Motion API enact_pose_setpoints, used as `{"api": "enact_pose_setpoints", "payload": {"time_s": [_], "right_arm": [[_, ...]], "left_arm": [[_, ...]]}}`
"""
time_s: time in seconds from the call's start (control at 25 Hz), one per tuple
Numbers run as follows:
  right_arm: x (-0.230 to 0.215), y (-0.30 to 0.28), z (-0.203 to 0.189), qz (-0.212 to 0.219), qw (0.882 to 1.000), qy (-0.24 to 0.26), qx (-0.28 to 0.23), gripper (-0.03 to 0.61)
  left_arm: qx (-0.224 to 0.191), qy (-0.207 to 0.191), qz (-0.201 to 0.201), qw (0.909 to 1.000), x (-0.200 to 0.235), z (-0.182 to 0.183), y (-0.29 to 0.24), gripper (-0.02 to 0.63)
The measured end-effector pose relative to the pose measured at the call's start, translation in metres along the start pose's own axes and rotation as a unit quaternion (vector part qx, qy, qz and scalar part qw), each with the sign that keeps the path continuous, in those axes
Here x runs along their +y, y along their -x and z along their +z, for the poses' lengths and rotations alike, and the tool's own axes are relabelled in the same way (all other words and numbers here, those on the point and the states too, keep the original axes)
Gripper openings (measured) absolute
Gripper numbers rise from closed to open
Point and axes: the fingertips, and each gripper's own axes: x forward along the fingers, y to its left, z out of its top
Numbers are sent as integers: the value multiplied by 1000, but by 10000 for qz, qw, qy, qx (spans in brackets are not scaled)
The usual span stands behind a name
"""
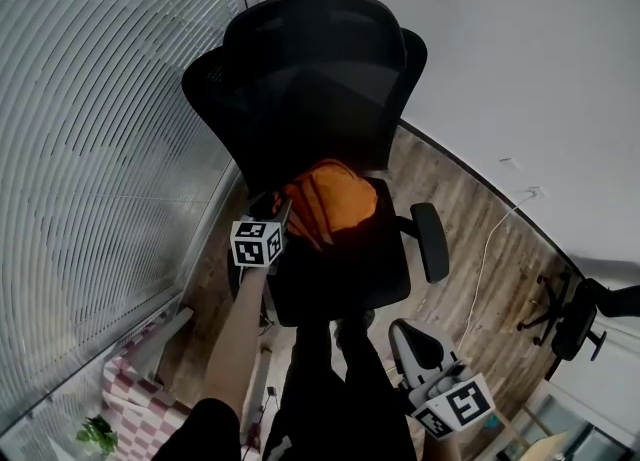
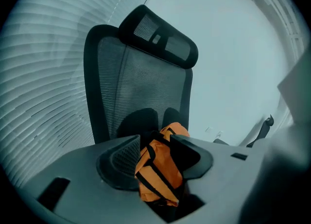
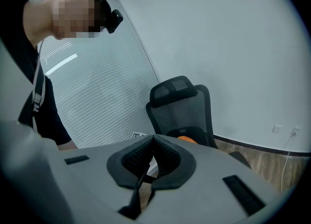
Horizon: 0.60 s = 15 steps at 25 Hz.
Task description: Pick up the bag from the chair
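Left gripper (image 2: 154, 141) is open, jaws wide apart, pointing down at the black mesh office chair (image 1: 310, 79). Orange bag (image 1: 330, 199) with black straps lies on the chair seat (image 1: 375, 269), against the backrest. The bag shows between the left jaws; probably no pad contact, hard to tell from this angle. Right gripper (image 3: 151, 139) is low and well apart from the chair, jaws closed together, nothing in them.
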Motion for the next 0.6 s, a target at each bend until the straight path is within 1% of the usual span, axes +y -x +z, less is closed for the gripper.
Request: {"api": "enact_pose_setpoints", "payload": {"time_s": [0.2,0.48,0.6], "right_arm": [[-8,-1,-5,-86,9999,-81,47,18],[-15,-1,-7,-151,9998,-144,50,18],[-19,0,-8,-190,9996,-179,48,18]], "left_arm": [[104,40,99,9999,10,-7,-19,184],[242,115,339,9991,21,-16,-40,184],[213,154,411,9988,24,-14,-42,167]]}}
